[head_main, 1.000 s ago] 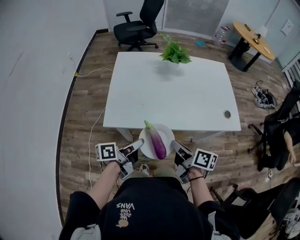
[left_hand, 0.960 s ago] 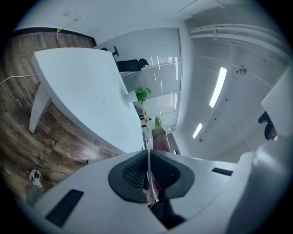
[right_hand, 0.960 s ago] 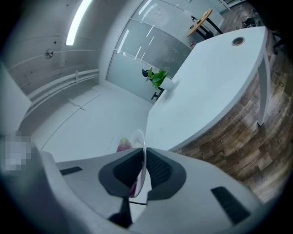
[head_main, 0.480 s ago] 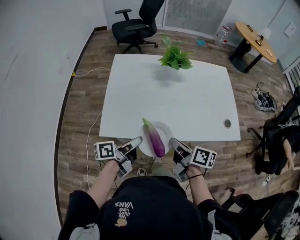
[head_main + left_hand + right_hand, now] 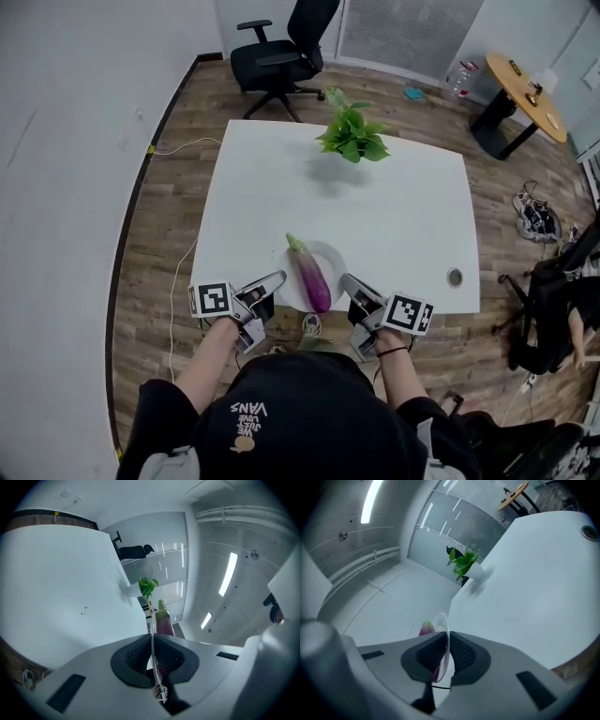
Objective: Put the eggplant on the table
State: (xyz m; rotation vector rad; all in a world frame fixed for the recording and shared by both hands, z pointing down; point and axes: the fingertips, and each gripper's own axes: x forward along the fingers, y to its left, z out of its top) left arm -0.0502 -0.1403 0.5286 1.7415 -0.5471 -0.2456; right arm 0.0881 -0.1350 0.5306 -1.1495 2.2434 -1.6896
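Observation:
A purple eggplant (image 5: 311,276) with a green stem lies on a white plate (image 5: 331,256). The plate is held over the near edge of the white table (image 5: 375,206). My left gripper (image 5: 277,280) is shut on the plate's left rim, and my right gripper (image 5: 346,282) is shut on its right rim. In the left gripper view the plate's thin rim (image 5: 152,634) runs between the dark pads, with the eggplant (image 5: 163,619) beyond. In the right gripper view the plate rim (image 5: 444,634) sits between the pads and a bit of eggplant (image 5: 425,629) shows to its left.
A potted green plant (image 5: 352,134) stands at the table's far side. A round cable hole (image 5: 455,277) is near the table's right front corner. A black office chair (image 5: 281,56) stands beyond the table; a round wooden table (image 5: 525,89) is far right.
Both grippers have carried the plate with the eggplant forward, from in front of the table to over its near edge. Their hold on the rim looks unchanged.

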